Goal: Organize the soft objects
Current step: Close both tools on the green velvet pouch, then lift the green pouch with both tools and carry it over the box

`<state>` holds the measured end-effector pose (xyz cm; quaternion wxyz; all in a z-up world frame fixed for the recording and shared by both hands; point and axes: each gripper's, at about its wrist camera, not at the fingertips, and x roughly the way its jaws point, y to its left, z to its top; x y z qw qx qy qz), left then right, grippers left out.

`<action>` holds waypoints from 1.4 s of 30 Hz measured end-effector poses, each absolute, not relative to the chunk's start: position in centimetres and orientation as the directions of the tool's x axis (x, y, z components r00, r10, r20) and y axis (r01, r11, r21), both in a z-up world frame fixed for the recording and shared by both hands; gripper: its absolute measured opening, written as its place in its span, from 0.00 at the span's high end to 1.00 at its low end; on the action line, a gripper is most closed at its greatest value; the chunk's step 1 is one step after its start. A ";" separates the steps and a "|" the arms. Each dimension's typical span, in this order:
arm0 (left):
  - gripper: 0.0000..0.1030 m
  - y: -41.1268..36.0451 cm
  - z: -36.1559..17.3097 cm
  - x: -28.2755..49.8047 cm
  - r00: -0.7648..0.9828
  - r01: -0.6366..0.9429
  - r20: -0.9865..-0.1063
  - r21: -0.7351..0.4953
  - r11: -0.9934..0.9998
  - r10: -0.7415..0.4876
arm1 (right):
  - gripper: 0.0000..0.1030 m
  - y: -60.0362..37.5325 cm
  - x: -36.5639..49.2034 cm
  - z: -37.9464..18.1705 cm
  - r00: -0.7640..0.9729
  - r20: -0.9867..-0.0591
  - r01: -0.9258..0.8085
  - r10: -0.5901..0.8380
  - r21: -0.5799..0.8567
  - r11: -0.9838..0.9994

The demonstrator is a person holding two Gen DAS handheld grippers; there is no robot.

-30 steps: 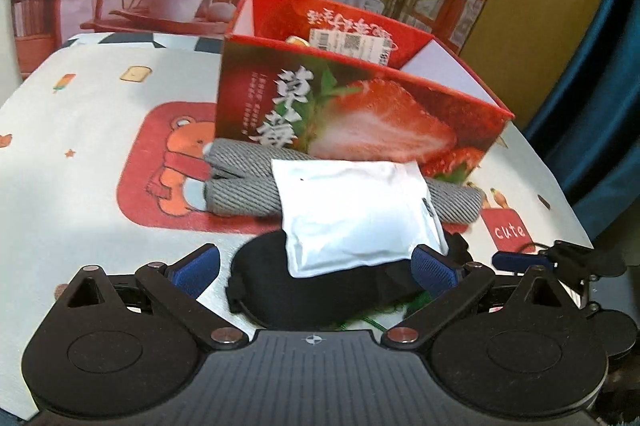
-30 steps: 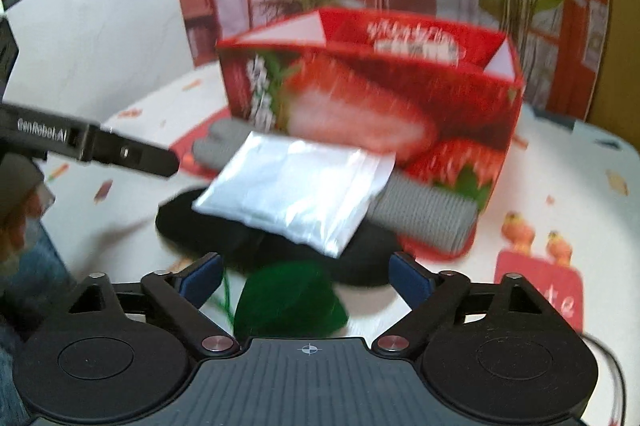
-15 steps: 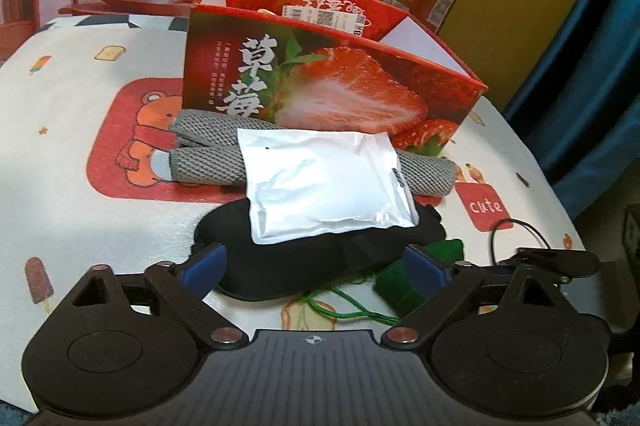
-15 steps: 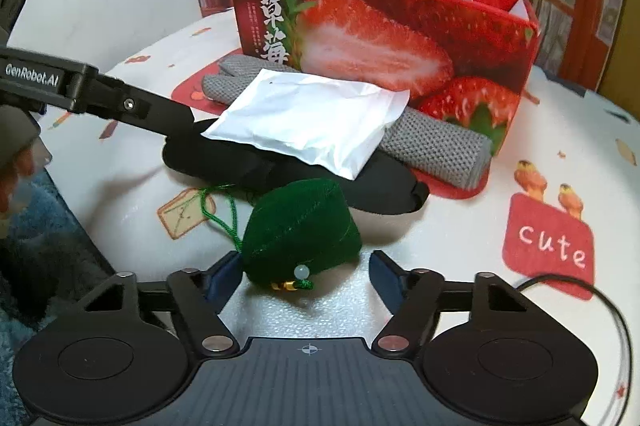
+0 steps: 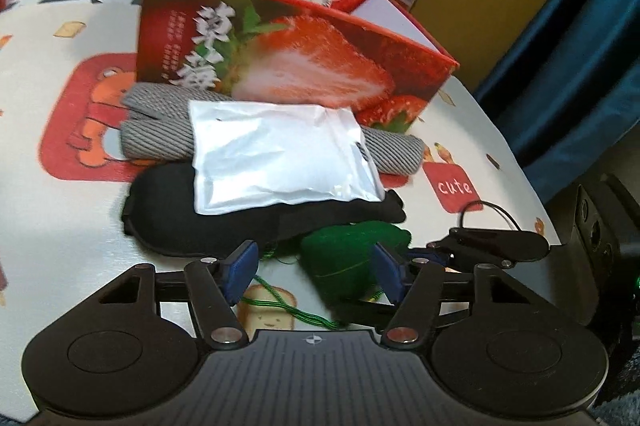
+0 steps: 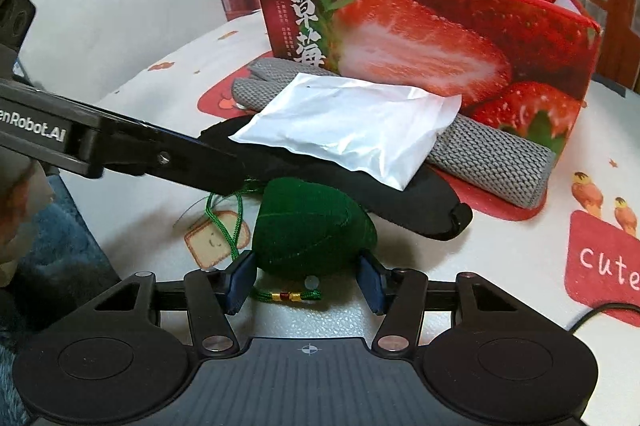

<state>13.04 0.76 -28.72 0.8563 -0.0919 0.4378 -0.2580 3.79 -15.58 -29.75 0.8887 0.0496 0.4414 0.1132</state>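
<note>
- Right gripper [image 6: 307,282]: jaws closing, the green plush pouch [image 6: 310,230] between them; the blue pads sit at the pouch's two flanks, and firm pressure cannot be confirmed.
- Left gripper [image 5: 316,272]: jaws closing; its right-hand pad lies against the green plush pouch [image 5: 344,258], its left-hand pad stands clear above the green cord [image 5: 288,306]. No grip is established.
- Green plush pouch: rests on the table cover [image 6: 460,266], just in front of the black eye mask [image 6: 400,194].
- White sachet [image 6: 352,130]: lies on top of the black eye mask and overlaps the grey rolled cloth [image 6: 496,158].
- Grey rolled cloth: behind the black eye mask, against the front wall of the strawberry box [image 6: 440,38].
- Strawberry box: upright, top open, behind the black eye mask.
</note>
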 end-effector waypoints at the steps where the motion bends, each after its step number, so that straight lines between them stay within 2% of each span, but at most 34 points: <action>1: 0.37 0.5 -28.9 13.1 0.472 0.365 -0.704 -0.393 0.844 -0.531 | 0.50 -15.6 3.7 -29.7 0.588 -0.773 -0.159 0.239 0.179 0.971; 12: 0.37 -0.7 -30.8 14.4 0.392 0.356 -0.692 -0.494 0.793 -0.607 | 0.45 -15.5 2.8 -29.5 0.626 -0.753 -0.172 0.204 0.122 0.977; 15: 0.37 -1.0 -31.3 14.9 0.377 0.359 -0.688 -0.508 0.783 -0.620 | 0.39 -15.4 2.8 -29.4 0.637 -0.744 -0.175 0.202 0.115 0.978; 21: 0.40 -1.5 -31.0 14.8 0.375 0.380 -0.675 -0.512 0.770 -0.635 | 0.44 -15.5 2.9 -29.1 0.641 -0.740 -0.177 0.205 0.118 0.977; 31: 0.43 0.2 -24.5 14.1 0.485 0.417 -0.574 -0.511 0.751 -0.660 | 0.45 -16.4 2.8 -23.7 0.724 -0.641 -0.196 0.255 0.163 0.967; 36: 0.43 1.4 -20.4 14.9 0.533 0.432 -0.494 -0.539 0.723 -0.687 | 0.45 -16.6 4.0 -19.4 0.773 -0.580 -0.213 0.255 0.142 0.967; 42: 0.43 1.2 -17.1 15.8 0.592 0.470 -0.439 -0.494 0.732 -0.676 | 0.45 -16.9 5.4 -15.5 0.822 -0.510 -0.235 0.253 0.100 0.967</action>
